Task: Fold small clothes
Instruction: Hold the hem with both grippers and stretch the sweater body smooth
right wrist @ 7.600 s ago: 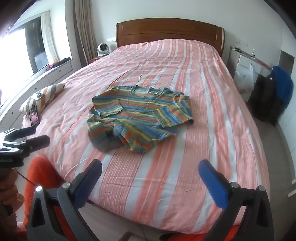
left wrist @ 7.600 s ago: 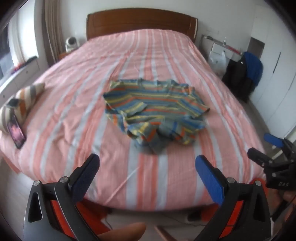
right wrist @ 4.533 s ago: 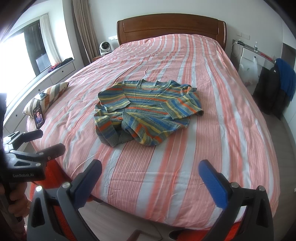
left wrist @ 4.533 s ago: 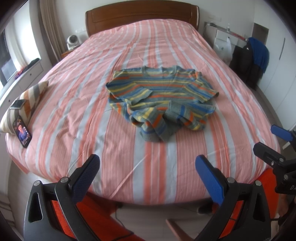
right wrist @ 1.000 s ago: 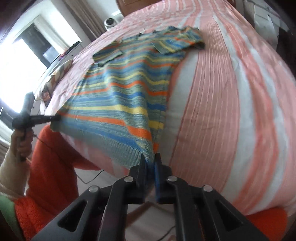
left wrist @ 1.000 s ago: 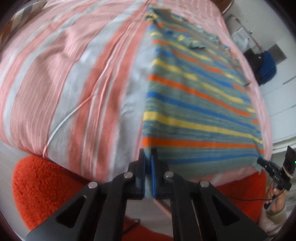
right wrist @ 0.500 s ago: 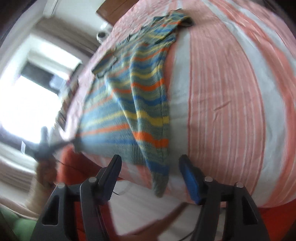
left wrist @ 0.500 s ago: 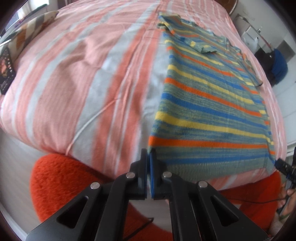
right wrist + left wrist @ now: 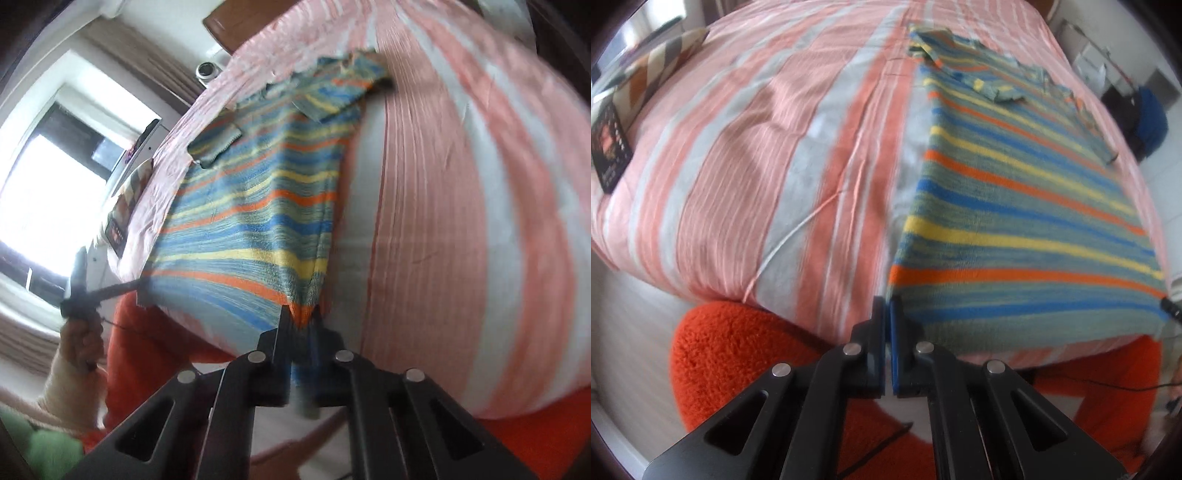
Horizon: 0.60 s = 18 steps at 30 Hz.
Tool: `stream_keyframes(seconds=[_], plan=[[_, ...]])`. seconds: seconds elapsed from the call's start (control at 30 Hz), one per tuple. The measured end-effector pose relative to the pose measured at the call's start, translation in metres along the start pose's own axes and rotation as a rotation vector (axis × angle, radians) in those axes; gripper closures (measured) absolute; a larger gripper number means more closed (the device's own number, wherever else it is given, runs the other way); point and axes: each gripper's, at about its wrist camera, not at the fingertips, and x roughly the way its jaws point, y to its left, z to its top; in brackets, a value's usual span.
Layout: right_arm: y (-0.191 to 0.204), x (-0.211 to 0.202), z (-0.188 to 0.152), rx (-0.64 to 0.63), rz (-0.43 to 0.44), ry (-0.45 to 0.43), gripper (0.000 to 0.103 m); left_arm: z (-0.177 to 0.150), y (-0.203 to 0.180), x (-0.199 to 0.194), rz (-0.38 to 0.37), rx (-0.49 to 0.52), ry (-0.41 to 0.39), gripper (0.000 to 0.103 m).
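A small striped sweater [image 9: 1015, 206] in blue, yellow, orange and green lies stretched out flat on the pink striped bed [image 9: 746, 155], sleeves folded across its chest. My left gripper [image 9: 888, 306] is shut on the sweater's left hem corner at the bed's near edge. In the right wrist view the sweater [image 9: 258, 206] runs away from me, and my right gripper [image 9: 299, 317] is shut on its right hem corner. The left gripper [image 9: 140, 286] shows there holding the other corner.
A striped cushion [image 9: 653, 62] and a phone [image 9: 609, 147] lie at the bed's left edge. Orange fleece [image 9: 738, 354] on the person fills the foreground. A wooden headboard [image 9: 236, 26], window [image 9: 48, 192] and a blue garment [image 9: 1152, 118] on a dark bag surround the bed.
The crumpled sweater has been pulled out flat towards the bed's near edge. Half a second ago the right gripper was open beside the hem; now it is shut on it again.
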Motion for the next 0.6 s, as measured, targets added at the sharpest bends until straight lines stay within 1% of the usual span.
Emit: stream_keyframes(seconds=[0.07,0.13,0.17,0.23,0.3,0.37,0.5,0.6], plan=[[-0.006,0.01,-0.003,0.01,-0.033,0.028,0.096,0.002,-0.002,0.016,0.025,0.003,0.024,0.103],[-0.02,0.04,-0.01,0.027,-0.103,0.067,0.096,0.003,0.001,0.029,0.025,-0.018,0.043,0.103],[-0.024,0.053,-0.011,0.042,-0.112,0.082,0.096,0.003,0.002,0.031,0.025,-0.021,0.042,0.103],[-0.033,0.061,-0.013,0.088,-0.084,0.074,0.095,0.004,0.001,0.032,0.024,-0.016,0.037,0.103],[-0.035,0.056,-0.011,0.114,-0.045,0.078,0.08,0.005,0.002,0.038,0.028,-0.001,0.031,0.103],[-0.042,0.039,-0.012,0.121,-0.035,0.069,0.072,0.005,0.004,0.044,0.029,-0.001,0.03,0.103],[-0.044,0.021,0.0,0.113,0.003,0.013,0.072,0.01,0.004,0.054,0.039,-0.006,0.03,0.103],[-0.039,0.03,0.012,0.098,0.003,0.004,0.072,0.011,-0.003,0.058,0.048,-0.001,0.023,0.103]])
